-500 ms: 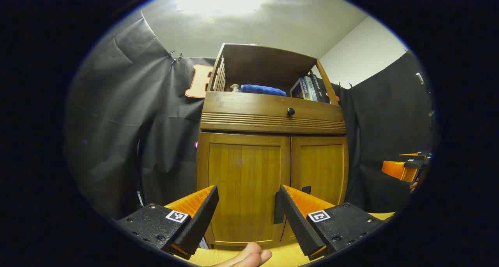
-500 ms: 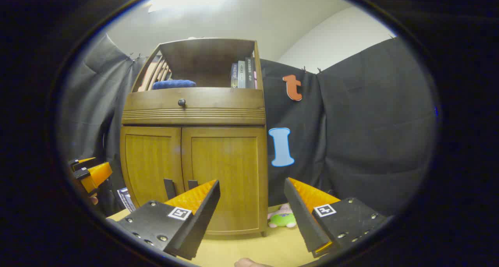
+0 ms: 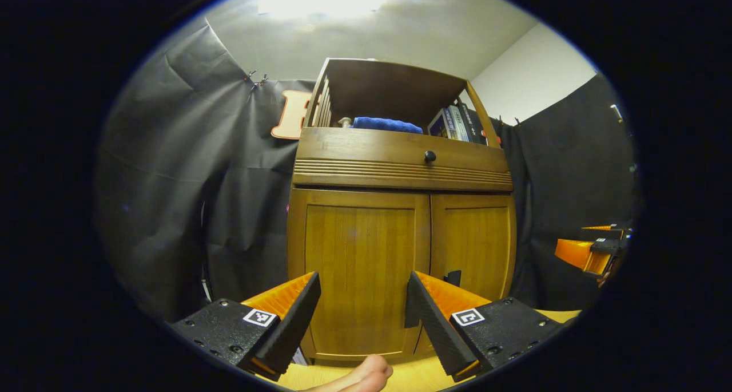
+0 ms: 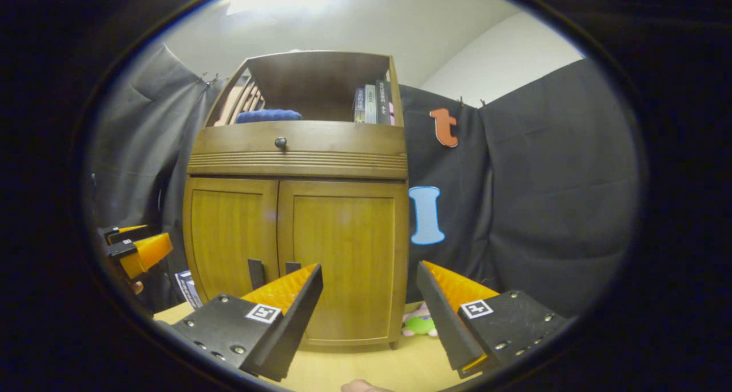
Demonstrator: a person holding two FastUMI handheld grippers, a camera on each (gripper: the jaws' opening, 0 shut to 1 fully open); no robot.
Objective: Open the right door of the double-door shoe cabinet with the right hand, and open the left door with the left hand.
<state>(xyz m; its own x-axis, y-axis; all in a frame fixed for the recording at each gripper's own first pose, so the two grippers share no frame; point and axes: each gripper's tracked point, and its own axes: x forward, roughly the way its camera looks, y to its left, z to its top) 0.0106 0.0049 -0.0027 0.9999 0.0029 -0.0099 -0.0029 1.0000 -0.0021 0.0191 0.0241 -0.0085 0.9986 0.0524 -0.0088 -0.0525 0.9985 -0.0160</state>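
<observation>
Still-shut wooden shoe cabinet (image 4: 297,232), both doors flush, grippers apart from it.

I log the shoe cabinet (image 4: 297,209): honey-brown wood with vertical grain on both doors, a darker brown ribbed band (image 4: 297,163), black drawer knob (image 4: 281,142). Blue cloth (image 4: 269,115) on its shelf. Ahead of my right gripper: green-and-pink plush toy (image 4: 420,323), pale yellow surface (image 4: 366,363).
</observation>
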